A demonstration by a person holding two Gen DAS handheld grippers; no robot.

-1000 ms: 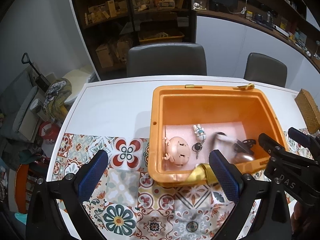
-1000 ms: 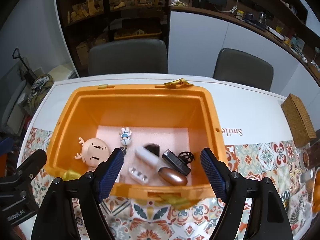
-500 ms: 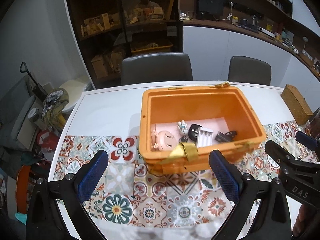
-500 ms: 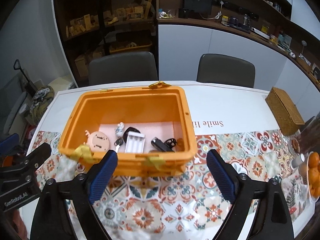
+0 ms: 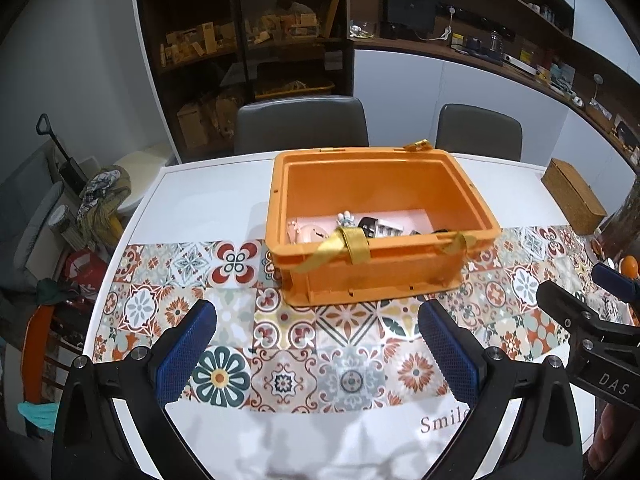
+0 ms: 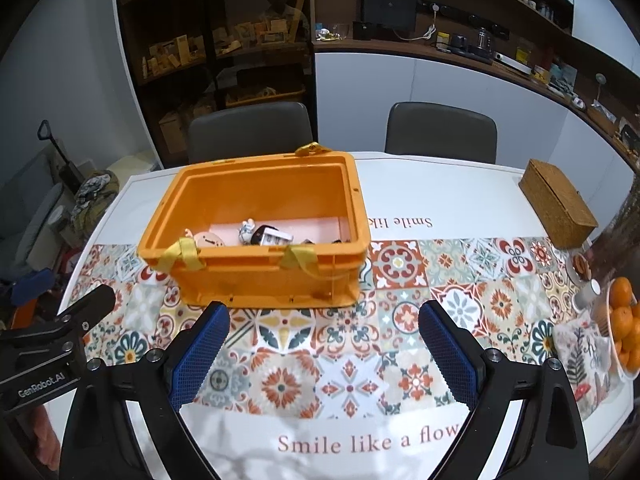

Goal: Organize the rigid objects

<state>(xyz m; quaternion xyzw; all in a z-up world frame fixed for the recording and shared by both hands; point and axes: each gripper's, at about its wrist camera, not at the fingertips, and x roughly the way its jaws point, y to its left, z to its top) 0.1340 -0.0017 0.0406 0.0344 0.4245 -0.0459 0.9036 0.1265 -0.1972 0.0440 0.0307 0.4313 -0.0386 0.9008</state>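
Both grippers (image 5: 316, 344) (image 6: 323, 342) empty, right's jaws widening; orange crate (image 6: 256, 276) lies long-axis sideways.

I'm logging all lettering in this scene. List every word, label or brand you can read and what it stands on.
"Smile like a flow", cut off by a finger: white tabletop, near edge.
"Smile lik", upside down, partly hidden: same tabletop, beside the orange plastic crate.
"GenRobot.AI": black left gripper, right wrist view.
"DAS": black right gripper, left wrist view.
Shelf boxes and bottles: too small to read.

Dark shelving (image 5: 248, 52) behind two grey chairs (image 5: 301, 124).
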